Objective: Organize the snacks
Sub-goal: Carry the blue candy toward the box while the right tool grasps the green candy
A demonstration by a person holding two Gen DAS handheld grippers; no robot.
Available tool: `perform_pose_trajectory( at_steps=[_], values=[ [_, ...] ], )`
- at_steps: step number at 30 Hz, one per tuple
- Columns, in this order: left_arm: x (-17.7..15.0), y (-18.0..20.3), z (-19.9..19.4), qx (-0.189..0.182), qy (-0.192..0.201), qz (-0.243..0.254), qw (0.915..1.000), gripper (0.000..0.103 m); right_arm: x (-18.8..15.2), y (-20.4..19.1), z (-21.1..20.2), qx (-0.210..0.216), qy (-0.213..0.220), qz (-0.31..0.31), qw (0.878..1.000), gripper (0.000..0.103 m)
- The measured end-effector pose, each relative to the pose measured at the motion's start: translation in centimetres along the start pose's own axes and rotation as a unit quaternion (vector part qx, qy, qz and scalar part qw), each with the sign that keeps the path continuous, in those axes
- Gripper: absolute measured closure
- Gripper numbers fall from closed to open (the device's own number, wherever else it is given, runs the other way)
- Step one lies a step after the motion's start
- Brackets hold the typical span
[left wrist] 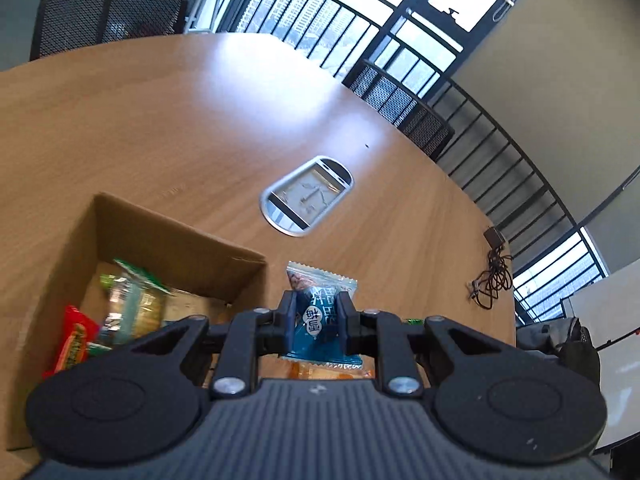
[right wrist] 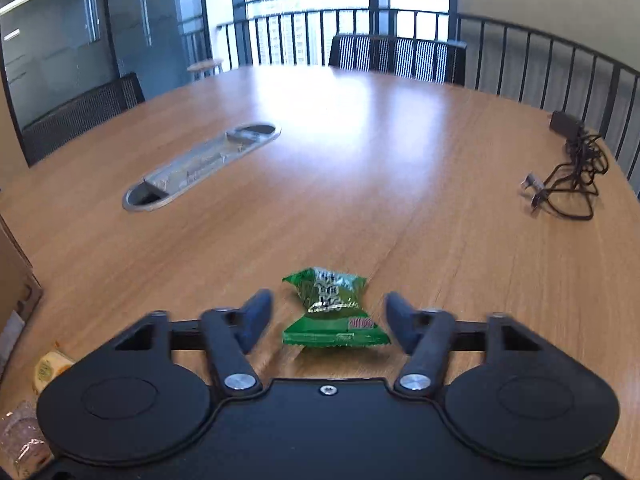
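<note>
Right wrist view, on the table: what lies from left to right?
Cardboard box → silver cable hatch → green snack packet → black cable bundle.

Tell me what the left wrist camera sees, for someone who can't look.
The left gripper holds a blue snack packet beside an open cardboard box with snacks inside, above a round wooden table.

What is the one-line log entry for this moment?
left gripper: shut on blue packet, beside box | right gripper: open around green packet on table
</note>
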State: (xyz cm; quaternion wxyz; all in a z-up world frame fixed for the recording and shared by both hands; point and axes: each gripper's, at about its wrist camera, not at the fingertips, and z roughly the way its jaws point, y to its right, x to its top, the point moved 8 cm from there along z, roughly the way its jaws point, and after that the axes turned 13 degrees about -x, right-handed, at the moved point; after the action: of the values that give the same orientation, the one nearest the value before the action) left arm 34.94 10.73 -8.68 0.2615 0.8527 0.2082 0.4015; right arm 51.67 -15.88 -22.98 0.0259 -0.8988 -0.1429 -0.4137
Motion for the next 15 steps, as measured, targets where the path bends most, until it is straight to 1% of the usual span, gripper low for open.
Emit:
perform_pose_trajectory(
  at_steps=[2,4,7,11,15],
  values=[
    [0.1,-0.7,-0.9,0.003,0.009,0.003,0.9999,0.083,-0.2,-0.1,0.0,-0.002,-0.007,0.006,1.000,0.062],
    [0.0,-1.7,-1.5,0.008,0.013,-0.003,0.9999,0.083,-0.9,-0.4,-0.2,0.004,-0.020,0.004,1.000,0.063],
    [-0.3,-2.8,-2.2,0.015,0.021,-0.006,0.9996,0.083,-1.7,-0.4,-1.2,-0.002,-0.022,0.006,1.000,0.064],
    [-0.7,-3.7,-2.9,0.017,0.027,-0.008,0.9995,0.083,-2.4,-0.7,-2.7,0.009,-0.025,0.004,1.000,0.065],
    [-1.1,-4.1,-3.3,0.020,0.028,-0.005,0.9994,0.083,-2.0,-1.2,-4.6,0.022,-0.023,0.009,0.999,0.066]
  ],
)
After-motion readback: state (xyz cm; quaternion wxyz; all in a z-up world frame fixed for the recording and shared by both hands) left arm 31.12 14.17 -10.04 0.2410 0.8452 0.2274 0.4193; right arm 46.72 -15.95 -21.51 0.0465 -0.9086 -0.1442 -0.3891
